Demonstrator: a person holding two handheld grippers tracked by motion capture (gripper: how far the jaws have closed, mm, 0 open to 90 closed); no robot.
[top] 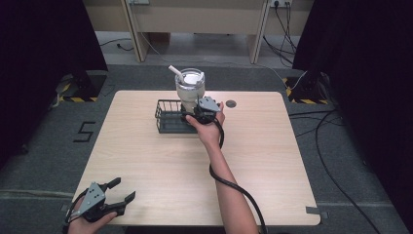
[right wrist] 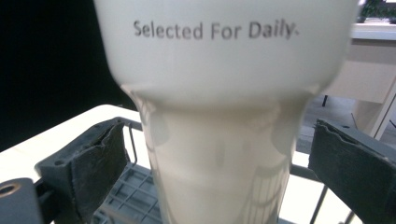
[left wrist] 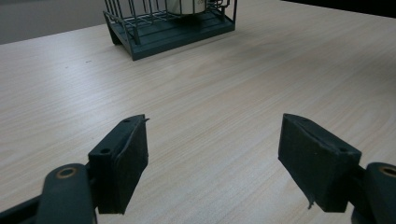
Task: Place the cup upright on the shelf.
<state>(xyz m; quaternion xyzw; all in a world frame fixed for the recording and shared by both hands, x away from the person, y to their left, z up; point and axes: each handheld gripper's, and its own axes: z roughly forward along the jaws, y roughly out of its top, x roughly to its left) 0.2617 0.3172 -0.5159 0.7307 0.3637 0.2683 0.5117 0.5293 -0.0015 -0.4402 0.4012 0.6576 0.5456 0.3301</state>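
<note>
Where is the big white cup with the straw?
In the high view the cup stands in the right end of the wire basket at the table's far middle. The right gripper is at its narrow lower part, jaws open on either side.

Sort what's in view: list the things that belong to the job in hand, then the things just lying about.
In the job:
- cream tumbler with a straw, standing in the basket
- dark wire basket
- right gripper, jaws open either side of the tumbler

Lying about:
- left gripper, open, idle at the near table edge
- round grommet in the table
</note>
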